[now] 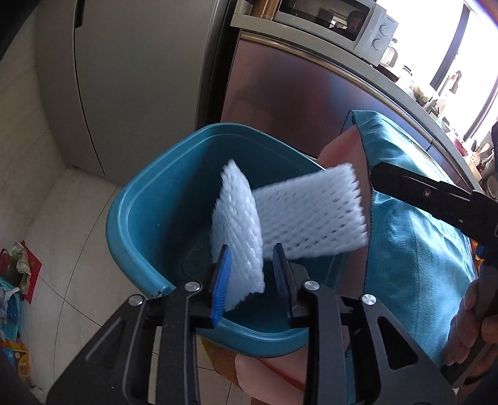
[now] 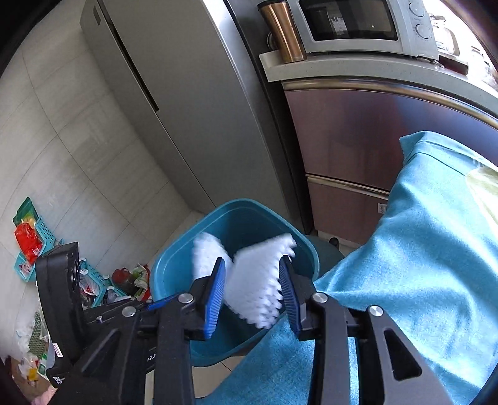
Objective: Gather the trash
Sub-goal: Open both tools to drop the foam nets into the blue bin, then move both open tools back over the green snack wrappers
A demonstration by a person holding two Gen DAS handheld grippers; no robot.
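Observation:
A teal bin stands on the floor beside a table draped in a teal cloth. Two white foam nets are over its mouth. One foam net stands between the fingers of my left gripper, whose jaws are spread wider than it. The other foam net is blurred in mid-air above the bin. In the right wrist view both nets lie between the parted fingers of my right gripper over the bin. The right gripper's body shows in the left wrist view.
A grey fridge and steel cabinets stand behind the bin, with a microwave and copper flask on the counter. Teal baskets and scattered wrappers lie on the tiled floor at left.

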